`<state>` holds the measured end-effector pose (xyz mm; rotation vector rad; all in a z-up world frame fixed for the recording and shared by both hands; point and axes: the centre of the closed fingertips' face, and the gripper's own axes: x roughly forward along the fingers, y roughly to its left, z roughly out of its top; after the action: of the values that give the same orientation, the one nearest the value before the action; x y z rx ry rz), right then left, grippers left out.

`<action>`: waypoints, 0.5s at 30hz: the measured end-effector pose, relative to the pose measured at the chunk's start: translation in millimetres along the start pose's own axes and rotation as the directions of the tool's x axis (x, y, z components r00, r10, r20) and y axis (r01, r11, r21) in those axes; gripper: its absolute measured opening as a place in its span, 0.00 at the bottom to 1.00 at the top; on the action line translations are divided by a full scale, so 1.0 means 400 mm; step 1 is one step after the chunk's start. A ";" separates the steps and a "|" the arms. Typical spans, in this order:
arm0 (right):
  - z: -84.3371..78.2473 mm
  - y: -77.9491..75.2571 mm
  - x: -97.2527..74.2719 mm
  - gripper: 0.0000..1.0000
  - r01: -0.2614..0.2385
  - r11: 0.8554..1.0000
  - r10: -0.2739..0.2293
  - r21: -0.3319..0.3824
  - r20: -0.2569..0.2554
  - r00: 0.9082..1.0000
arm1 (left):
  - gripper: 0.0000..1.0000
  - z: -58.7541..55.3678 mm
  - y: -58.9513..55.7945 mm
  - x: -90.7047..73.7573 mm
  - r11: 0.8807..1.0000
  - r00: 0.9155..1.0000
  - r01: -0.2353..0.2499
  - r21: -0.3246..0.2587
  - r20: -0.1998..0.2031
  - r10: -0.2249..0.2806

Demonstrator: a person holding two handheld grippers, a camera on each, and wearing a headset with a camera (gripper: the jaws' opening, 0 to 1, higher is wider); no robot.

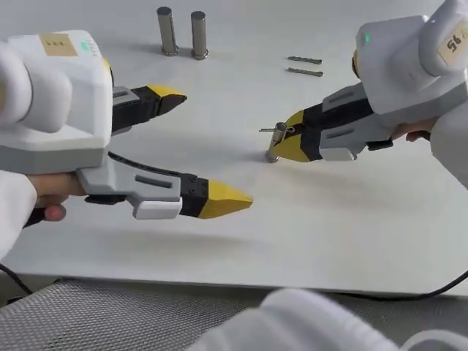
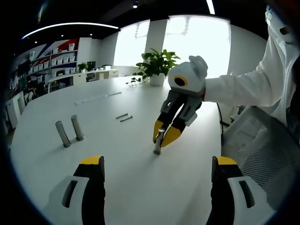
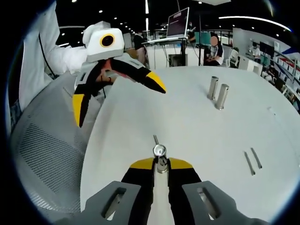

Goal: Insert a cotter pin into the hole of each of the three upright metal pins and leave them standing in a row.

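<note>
Where the white surface (image 1: 351,219) spread beneath both hands, the left hand-held gripper (image 1: 216,146) hovered at nine o'clock in the head view, its yellow-tipped jaws spread wide with nothing between them. At three o'clock the right hand-held gripper (image 1: 284,137) had its jaws pressed together on a metal pin (image 1: 276,146) near the middle, the pin's foot touching the surface. Two more metal pins (image 1: 167,31) (image 1: 199,34) stood upright just beside each other at eleven o'clock from the pinched one, well apart from it. A cotter pin (image 1: 266,130) ran through the pinched pin's head, its end jutting toward nine o'clock. Two loose cotter pins (image 1: 305,60) (image 1: 305,72) lay side by side at one o'clock.
</note>
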<state>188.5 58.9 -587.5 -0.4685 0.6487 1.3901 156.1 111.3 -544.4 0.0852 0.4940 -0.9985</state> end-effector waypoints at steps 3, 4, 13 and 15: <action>0.004 -0.008 -0.002 0.04 0.039 0.999 -0.039 0.028 0.009 0.999 | 0.94 -0.002 0.002 -0.003 1.000 1.000 -0.007 -0.008 0.003 0.007; 0.005 -0.009 -0.002 0.04 0.042 0.999 -0.042 0.031 0.009 0.999 | 0.94 -0.002 0.002 -0.005 1.000 1.000 -0.008 -0.009 0.004 0.008; 0.049 -0.058 0.004 0.04 0.134 0.989 -0.136 0.054 0.032 0.990 | 0.98 0.014 0.029 -0.035 1.000 0.999 -0.024 -0.002 0.035 0.024; 0.065 -0.068 0.014 0.04 0.144 0.988 -0.147 0.060 0.046 0.988 | 0.99 0.026 0.016 -0.037 1.000 0.999 -0.026 0.005 0.038 0.026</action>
<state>219.3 76.3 -573.6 -0.4261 0.6001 1.2384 158.4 123.6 -529.8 0.0777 0.4543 -0.9745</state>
